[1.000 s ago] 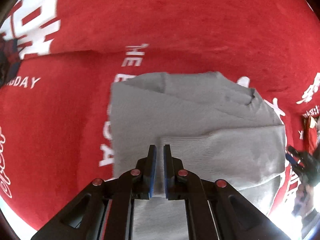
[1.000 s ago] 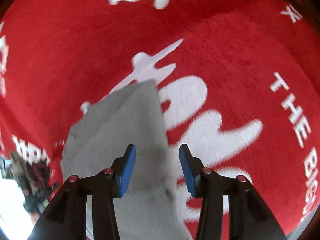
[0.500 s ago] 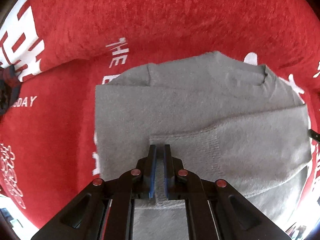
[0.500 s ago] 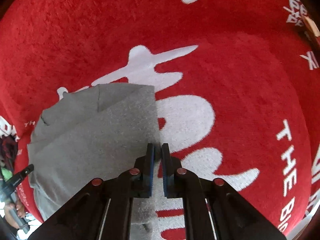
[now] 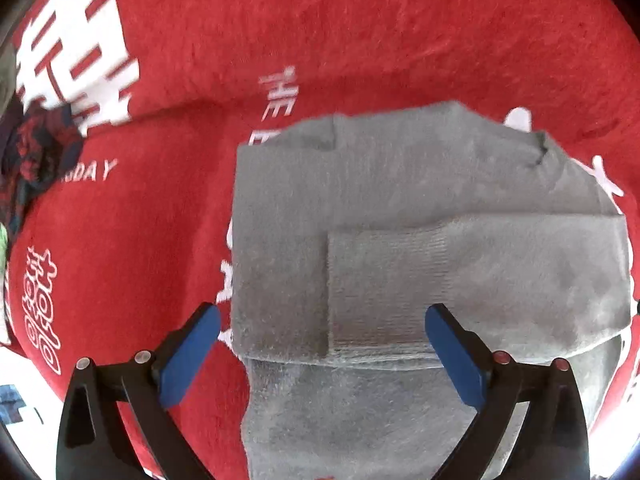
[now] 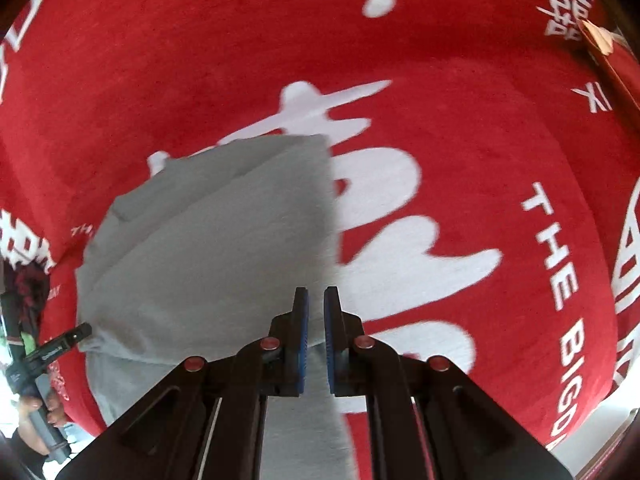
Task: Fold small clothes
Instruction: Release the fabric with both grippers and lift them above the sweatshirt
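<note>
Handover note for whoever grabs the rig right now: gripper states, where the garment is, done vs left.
Left hand-held gripper: open, holding nothing, its fingers either side of the folded sleeve cuff.
Right hand-held gripper: shut on the right edge of the grey garment.
Garment lies on the red blanket, partly folded, one sleeve laid across the body.
Left: release the right edge, finish the remaining folds, smooth flat.

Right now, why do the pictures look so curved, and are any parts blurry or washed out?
Both views come through fisheye lenses, bending the red blanket into a dome with dark corners. Left wrist view: the grey garment is slightly soft. Right wrist view: its right edge is smeared, bottom-left corner overexposed.
</note>
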`<state>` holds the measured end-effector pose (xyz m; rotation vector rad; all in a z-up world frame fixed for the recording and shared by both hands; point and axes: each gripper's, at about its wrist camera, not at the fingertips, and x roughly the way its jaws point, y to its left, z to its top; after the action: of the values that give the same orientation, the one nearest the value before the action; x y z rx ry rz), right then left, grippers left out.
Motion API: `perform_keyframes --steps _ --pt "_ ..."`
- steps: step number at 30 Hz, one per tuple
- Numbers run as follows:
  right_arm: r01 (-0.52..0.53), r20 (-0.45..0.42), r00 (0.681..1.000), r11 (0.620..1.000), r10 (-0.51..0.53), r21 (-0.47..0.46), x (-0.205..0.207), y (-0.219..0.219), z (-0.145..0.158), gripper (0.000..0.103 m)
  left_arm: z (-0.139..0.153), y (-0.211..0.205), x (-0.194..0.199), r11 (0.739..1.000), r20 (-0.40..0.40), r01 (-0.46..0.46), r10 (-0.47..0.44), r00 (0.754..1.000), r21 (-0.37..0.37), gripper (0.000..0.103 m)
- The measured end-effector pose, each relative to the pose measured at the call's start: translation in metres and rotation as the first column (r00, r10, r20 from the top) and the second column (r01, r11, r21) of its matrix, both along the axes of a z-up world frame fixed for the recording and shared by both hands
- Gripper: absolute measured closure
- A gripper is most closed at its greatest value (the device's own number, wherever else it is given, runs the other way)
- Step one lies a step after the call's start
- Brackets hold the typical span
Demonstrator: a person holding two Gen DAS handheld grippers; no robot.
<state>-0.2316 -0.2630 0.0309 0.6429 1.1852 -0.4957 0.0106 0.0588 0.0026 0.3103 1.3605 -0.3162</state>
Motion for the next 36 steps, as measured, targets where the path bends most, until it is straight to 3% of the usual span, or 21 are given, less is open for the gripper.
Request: perform_keyframes --steps 5,10,13,20,23,25,36 --pt "-0.069 -0.018 0.997 0.997 0.069 -0.024 0.014 0.019 -0.002 0.095 0.003 -0.005 -0.01 1.0 -0.001 0.007 -0.007 1.0 0.004 0.001" --pt "-0.07 -0.101 0.992 0.998 0.069 -0.01 0.009 0.015 -0.027 0.095 0.0 -0.009 -0.016 0.999 -0.01 0.011 -0.011 1.0 0.047 0.001" --pt "-0.063 -0.073 0.995 0.998 0.063 0.006 0.003 0.012 -0.027 0.095 -0.007 -0.007 -0.019 0.996 -0.037 0.022 -0.019 0.999 0.086 0.001" --pt "-0.059 -0.102 0.993 0.998 0.061 0.02 -0.001 0.013 -0.024 0.095 -0.003 -0.006 -0.031 0.998 -0.057 0.016 -0.012 0.998 0.062 0.001" --pt "-0.02 -0.096 0.995 0.998 0.026 0.059 -0.008 0.011 -0.02 0.086 -0.001 -0.007 -0.033 0.998 -0.055 0.024 -0.021 0.998 0.06 0.001" --pt "0.009 -0.088 0.996 0.997 -0.002 0.078 -0.014 0.01 -0.017 0.071 0.0 -0.008 -0.035 0.998 -0.056 0.03 -0.027 0.998 0.063 0.001" --pt "0.038 -0.068 0.997 0.984 -0.026 0.177 -0.044 0.026 -0.013 0.066 0.003 -0.015 -0.052 0.996 -0.079 0.05 -0.045 0.996 0.071 0.001"
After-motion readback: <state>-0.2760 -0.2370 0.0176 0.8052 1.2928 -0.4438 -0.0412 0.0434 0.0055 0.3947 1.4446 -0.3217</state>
